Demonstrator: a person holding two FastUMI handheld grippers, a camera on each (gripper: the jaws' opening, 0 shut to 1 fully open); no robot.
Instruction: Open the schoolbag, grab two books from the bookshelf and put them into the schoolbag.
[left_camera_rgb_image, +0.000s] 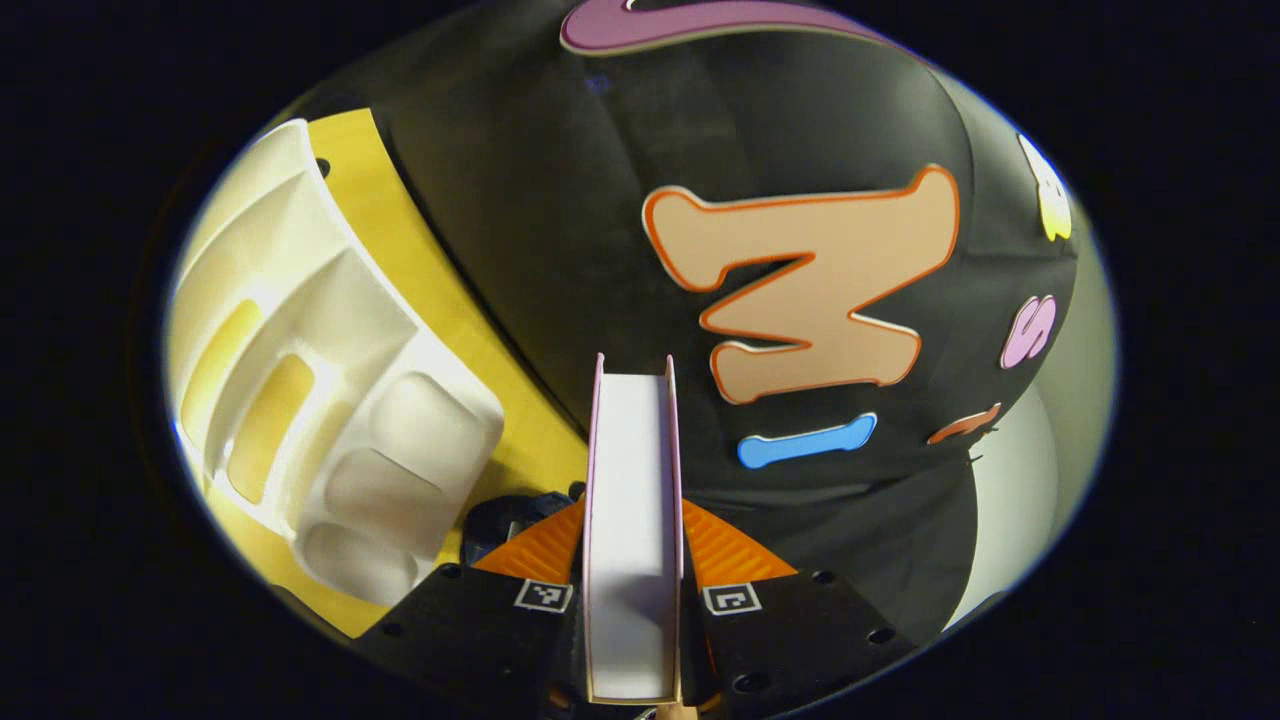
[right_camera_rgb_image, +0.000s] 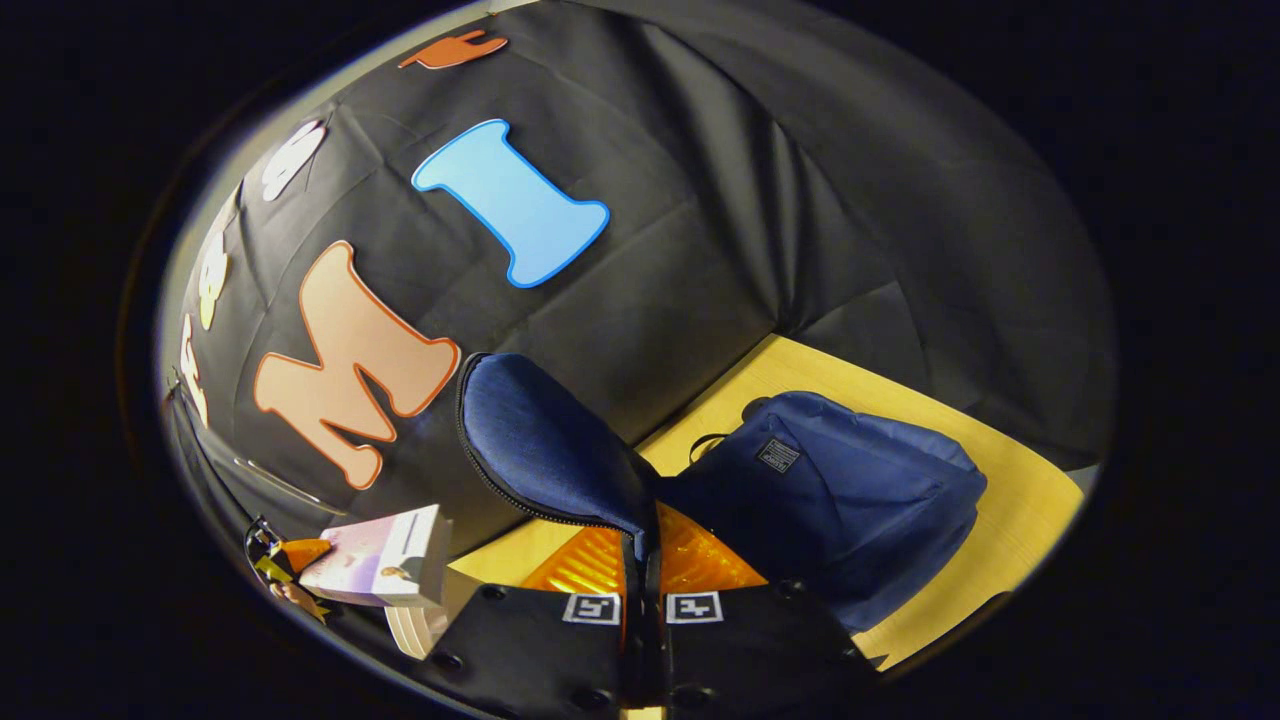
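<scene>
Left gripper (left_camera_rgb_image: 633, 590): its jaws are standing about a book's thickness apart and pressing on both covers of a book (left_camera_rgb_image: 633, 530), nearest the lens in the left gripper view.
Book: it is lying with its long axis along the fingers, page edges facing the camera, far end pointing toward the booth wall; in the right gripper view it is showing at the lower left (right_camera_rgb_image: 385, 570), cover up, with the left gripper (right_camera_rgb_image: 285, 570) at its end.
Right gripper (right_camera_rgb_image: 642, 590): its jaws are sitting almost closed, pinching the zipped edge of the schoolbag's flap (right_camera_rgb_image: 545, 440) and holding it raised.
Schoolbag (right_camera_rgb_image: 850, 500): it is lying on the yellow table (right_camera_rgb_image: 1010, 520) at the right of the right gripper view, its body stretching away from the fingers toward the right.
Bookshelf (left_camera_rgb_image: 330, 400): the white divided rack is sitting on the yellow table (left_camera_rgb_image: 420, 260) left of the held book, well apart from it.
</scene>
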